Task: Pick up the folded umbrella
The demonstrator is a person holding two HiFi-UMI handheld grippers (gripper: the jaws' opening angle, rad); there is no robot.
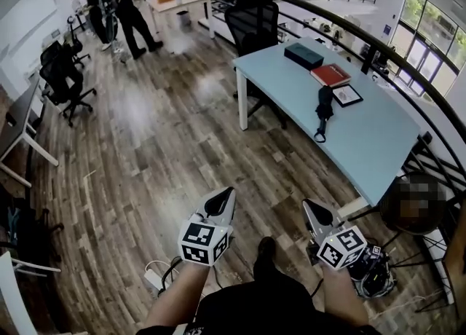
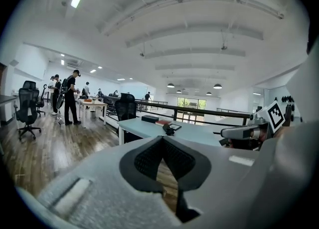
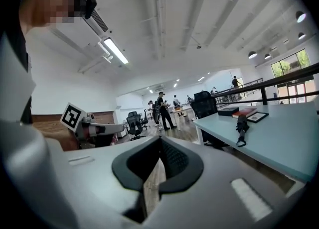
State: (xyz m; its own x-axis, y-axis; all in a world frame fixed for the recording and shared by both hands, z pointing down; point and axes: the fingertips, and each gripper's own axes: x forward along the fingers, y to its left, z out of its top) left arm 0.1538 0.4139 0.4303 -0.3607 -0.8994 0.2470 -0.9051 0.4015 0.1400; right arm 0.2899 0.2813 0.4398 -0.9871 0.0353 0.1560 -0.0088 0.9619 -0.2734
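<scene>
The folded umbrella [image 1: 323, 108] is black and lies on the light blue table [image 1: 364, 144], its wrist strap hanging toward the near edge. It shows small and distant in the left gripper view [image 2: 168, 129] and in the right gripper view [image 3: 242, 126]. My left gripper [image 1: 227, 195] and right gripper [image 1: 308, 207] are side by side low over the wooden floor, well short of the table. Both point forward with jaws together and nothing between them. From their own cameras the left gripper [image 2: 162, 141] and the right gripper [image 3: 159, 141] show closed tips.
On the table beyond the umbrella lie a dark box [image 1: 303, 54], a red book [image 1: 330, 75] and a framed picture [image 1: 347, 95]. A black office chair [image 1: 253, 17] stands behind the table. A dark railing [image 1: 408, 64] runs along its right side. People [image 1: 131, 13] stand at far desks.
</scene>
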